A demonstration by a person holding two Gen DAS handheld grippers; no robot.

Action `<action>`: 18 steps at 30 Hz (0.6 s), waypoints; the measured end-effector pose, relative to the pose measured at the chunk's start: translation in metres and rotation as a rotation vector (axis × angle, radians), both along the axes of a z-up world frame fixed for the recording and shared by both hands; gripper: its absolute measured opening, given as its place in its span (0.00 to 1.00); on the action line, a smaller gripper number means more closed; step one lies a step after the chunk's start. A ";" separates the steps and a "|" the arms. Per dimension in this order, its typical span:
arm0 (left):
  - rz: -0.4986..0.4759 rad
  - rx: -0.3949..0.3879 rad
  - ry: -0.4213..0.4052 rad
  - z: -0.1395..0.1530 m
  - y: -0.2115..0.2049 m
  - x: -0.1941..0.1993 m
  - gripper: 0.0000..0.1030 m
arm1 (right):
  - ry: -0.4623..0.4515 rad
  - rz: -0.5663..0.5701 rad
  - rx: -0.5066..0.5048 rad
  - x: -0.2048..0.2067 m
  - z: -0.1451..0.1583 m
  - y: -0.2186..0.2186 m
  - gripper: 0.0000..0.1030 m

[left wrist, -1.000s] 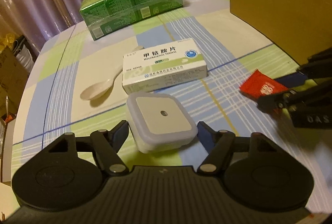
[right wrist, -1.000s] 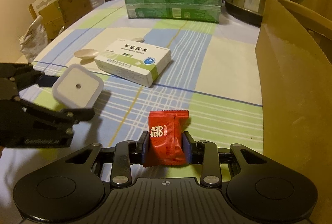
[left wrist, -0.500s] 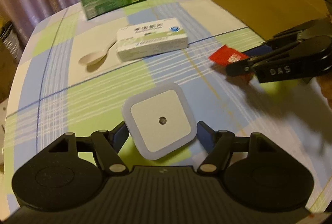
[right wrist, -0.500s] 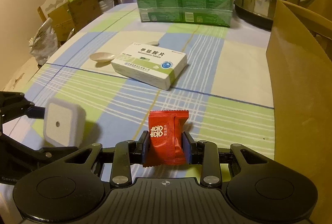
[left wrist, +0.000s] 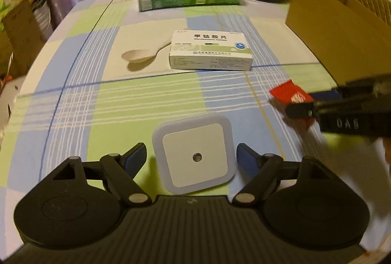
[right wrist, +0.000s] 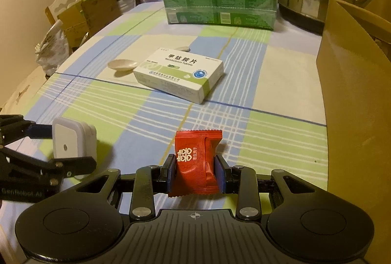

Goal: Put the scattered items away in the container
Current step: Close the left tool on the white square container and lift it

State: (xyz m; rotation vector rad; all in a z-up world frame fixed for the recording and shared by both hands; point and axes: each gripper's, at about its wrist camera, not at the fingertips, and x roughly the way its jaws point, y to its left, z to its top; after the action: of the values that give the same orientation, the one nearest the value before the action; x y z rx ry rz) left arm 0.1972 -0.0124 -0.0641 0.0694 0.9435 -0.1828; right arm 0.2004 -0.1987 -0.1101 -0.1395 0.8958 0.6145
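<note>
We have the right gripper [right wrist: 195,172] clamped on the red candy packet [right wrist: 196,161], lifted, cardboard box [right wrist: 354,92] to its right. Left gripper [left wrist: 191,157] grips the white night light [left wrist: 194,152] by its sides. Risks: the soft wrapper slides out, or the tilted night light twists loose. Pill box [left wrist: 211,50] and spoon [left wrist: 141,56] lie on the table.

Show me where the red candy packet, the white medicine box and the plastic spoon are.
red candy packet [right wrist: 195,161]: right wrist view, front face.
white medicine box [right wrist: 179,73]: right wrist view, top face.
plastic spoon [left wrist: 138,56]: left wrist view, bowl.
</note>
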 end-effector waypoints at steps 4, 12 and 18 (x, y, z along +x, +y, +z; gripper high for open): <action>-0.042 0.004 0.016 0.001 0.003 0.000 0.61 | 0.003 0.004 -0.001 -0.001 0.000 0.000 0.30; -0.122 -0.001 0.005 -0.002 -0.002 0.000 0.62 | 0.007 0.026 -0.007 -0.007 -0.002 0.004 0.30; -0.042 0.004 -0.012 -0.001 -0.001 -0.002 0.69 | 0.003 0.031 -0.023 -0.009 -0.005 0.007 0.30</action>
State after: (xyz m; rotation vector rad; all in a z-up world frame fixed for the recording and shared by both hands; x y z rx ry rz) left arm 0.1950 -0.0131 -0.0651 0.0938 0.9308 -0.2194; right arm 0.1911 -0.1919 -0.1152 -0.1734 0.9056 0.6331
